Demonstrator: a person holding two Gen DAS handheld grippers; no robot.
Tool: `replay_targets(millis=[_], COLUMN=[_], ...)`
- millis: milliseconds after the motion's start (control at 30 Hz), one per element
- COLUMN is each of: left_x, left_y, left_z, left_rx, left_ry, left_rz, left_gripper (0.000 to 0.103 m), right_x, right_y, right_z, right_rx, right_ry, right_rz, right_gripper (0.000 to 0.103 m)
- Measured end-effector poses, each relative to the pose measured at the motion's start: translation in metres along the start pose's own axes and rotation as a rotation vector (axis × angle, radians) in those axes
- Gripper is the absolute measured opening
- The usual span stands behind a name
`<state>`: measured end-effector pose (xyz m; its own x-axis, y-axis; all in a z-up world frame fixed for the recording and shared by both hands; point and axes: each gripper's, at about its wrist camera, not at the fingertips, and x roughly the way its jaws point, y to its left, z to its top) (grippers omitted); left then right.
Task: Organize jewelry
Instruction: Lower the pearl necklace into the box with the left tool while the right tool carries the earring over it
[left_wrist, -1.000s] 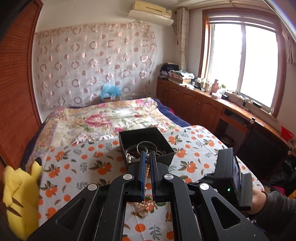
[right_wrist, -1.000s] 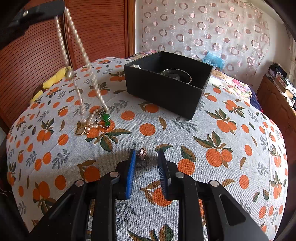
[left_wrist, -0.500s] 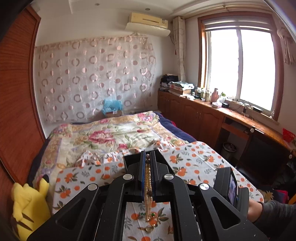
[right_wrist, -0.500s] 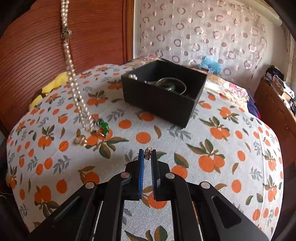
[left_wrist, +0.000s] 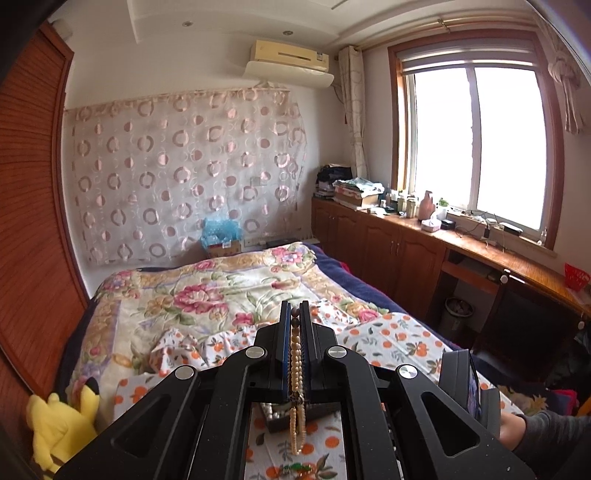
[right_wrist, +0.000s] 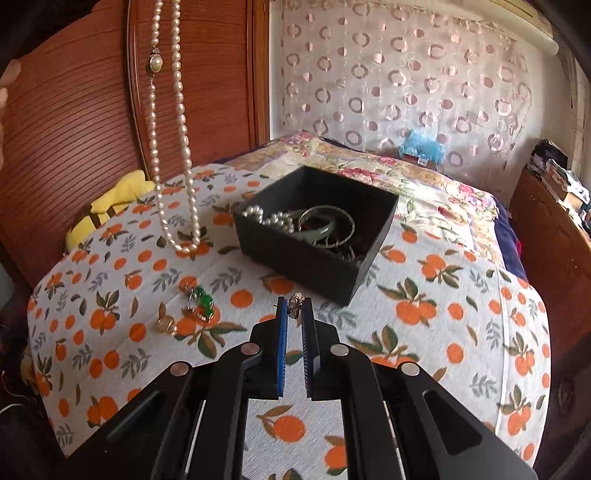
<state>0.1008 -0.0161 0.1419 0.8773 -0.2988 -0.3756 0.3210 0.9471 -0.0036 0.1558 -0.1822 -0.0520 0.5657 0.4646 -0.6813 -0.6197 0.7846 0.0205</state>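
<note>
Bedroom, bed (right_wrist: 461, 295) covered by orange-print cloth; black box (right_wrist: 306, 258) set on it, holding bangles and silver beads; left tongs (left_wrist: 294, 314) closed on pearl necklace (right_wrist: 177, 147), strand hanging free above the cloth, left of box; right tongs (right_wrist: 294, 301) closed on small earring (right_wrist: 295, 300) at the tips, near box corner; green pendant (right_wrist: 202, 299) and gold ring (right_wrist: 166, 325) lying loose on cloth; yellow plush toy (left_wrist: 62, 428) at bed edge.

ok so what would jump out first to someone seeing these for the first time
Probably the long pearl necklace dangling in mid-air on the left, clamped above in the left gripper. Next, the open black box of bangles and beads on the orange-print cloth, and the small ring pinched in the right gripper.
</note>
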Motion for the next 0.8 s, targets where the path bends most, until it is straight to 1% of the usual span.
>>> replay_targets(millis=[100,300,567,667,800], left_x=[0.006,0.022,0.065,0.082,0.104], left_y=[-0.001,-0.002,0.002,0.006,0.015], left_z=[0.009,0.029,0.048,0.047,0.037], left_rx=[-0.001,0.004,0.021,0.018,0.005], left_ry=[-0.008,-0.016,0.021,0.042,0.084], left_rz=[-0.014,-0.038,-0.039,-0.037,-0.037], left_gripper=[0.004,0.004,0.004,0.004,0.004], right_x=[0.001,0.004,0.013,0.022,0.033], right_y=[-0.008,-0.02,-0.045,-0.053,-0.06], right_z=[0.01,0.034,0.059,0.064,0.069], right_rx=[0.007,-0.019,0.001,0.009,0.013], right_ry=[-0.004,-0.007,-0.02,-0.017,-0.012], right_rz=[0.014,0.019,0.039,0.045,0.054], right_gripper=[0.008,0.009,0.009,0.009,0.009])
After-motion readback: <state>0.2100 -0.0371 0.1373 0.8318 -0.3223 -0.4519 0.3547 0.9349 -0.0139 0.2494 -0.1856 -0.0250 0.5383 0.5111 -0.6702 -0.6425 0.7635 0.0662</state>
